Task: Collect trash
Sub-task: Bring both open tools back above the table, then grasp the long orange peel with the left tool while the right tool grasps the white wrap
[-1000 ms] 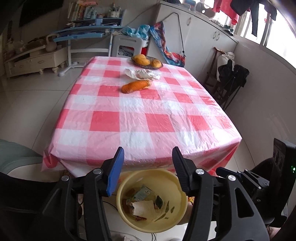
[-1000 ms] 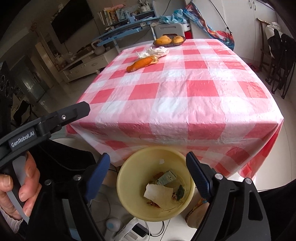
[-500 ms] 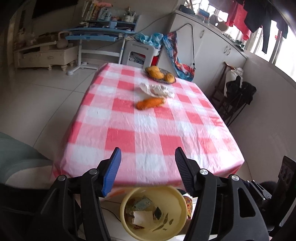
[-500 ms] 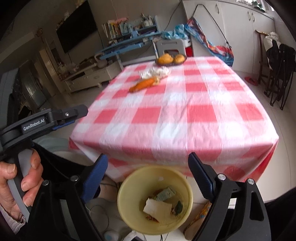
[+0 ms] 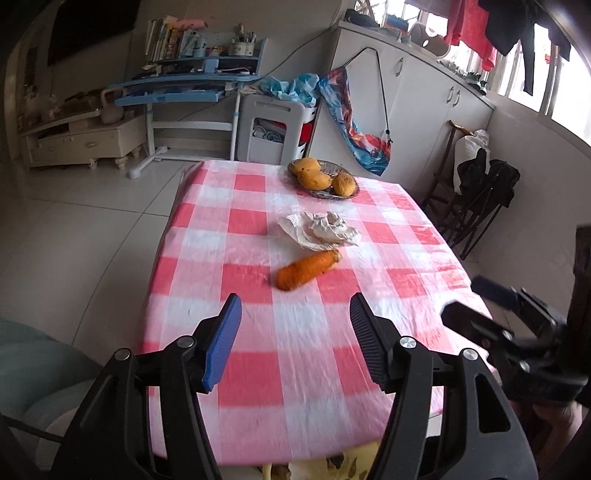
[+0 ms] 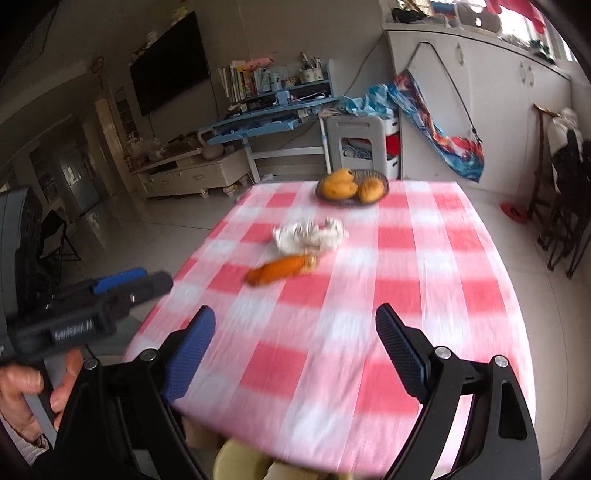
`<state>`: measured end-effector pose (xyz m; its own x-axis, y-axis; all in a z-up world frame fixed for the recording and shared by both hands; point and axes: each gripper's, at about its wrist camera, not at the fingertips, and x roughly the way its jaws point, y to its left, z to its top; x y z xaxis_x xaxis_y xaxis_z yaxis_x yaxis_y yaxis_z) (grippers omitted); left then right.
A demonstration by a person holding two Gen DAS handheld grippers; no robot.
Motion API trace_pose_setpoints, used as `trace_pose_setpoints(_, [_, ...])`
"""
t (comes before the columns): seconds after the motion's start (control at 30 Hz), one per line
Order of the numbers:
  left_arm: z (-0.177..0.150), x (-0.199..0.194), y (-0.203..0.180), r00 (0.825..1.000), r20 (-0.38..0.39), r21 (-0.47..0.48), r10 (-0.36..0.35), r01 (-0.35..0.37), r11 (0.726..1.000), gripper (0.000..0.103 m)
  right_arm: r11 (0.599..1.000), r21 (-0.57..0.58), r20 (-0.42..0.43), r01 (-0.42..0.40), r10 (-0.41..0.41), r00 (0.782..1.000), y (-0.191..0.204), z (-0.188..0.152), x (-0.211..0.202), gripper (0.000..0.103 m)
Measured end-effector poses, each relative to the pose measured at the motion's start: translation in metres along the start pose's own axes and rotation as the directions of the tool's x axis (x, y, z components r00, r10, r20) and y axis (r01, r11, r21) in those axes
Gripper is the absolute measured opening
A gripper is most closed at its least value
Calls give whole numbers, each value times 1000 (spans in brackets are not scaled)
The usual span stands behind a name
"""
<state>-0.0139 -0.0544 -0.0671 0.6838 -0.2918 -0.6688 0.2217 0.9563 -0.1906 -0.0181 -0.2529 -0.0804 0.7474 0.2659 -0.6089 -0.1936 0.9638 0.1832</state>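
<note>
Both the left gripper (image 5: pixel 291 338) and right gripper (image 6: pixel 293 352) had their fingers apart and empty. Beside the dish of yellow fruit (image 5: pixel 323 177), the crumpled white paper (image 5: pixel 319 230) and orange corn-cob-like scrap (image 5: pixel 306 269) were yet uncollected.

Room inventory: pale glossy floor tiles (image 5: pixel 92 236) are reflecting daylight that is coming in through windows (image 5: pixel 532 62) at the upper right, where clothes (image 5: pixel 476 29) are hanging. A blue desk (image 5: pixel 173 92) with a shelf of books (image 5: pixel 166 40) is standing beyond the far edge of the table (image 5: pixel 295 332), a cream TV cabinet (image 5: pixel 81 140) is sitting beside it under a dark screen (image 6: pixel 170 85), and white cupboards (image 5: pixel 424 107) are lining the right wall. Dark folding chairs (image 5: pixel 480 199) are leaning off the table's right edge.
</note>
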Motion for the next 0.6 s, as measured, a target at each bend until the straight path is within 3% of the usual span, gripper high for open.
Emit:
trace_pose_setpoints(0.13, [10,28,-4,1000,-30,16,11,-10,1000,59,1000,-5,-41,-4,4,999,-11,14,36,85])
trace_pose_setpoints(0.33, [20,73,-14,997,-70,59,31,-26,998,59,996,85,-92,-13,20,996,-34,27,85,85])
trace_pose_setpoints(0.6, [29,115,-18,992,-117,98,53,-41,994,59,988,156,-84,-5,19,996,-62,51,116,85])
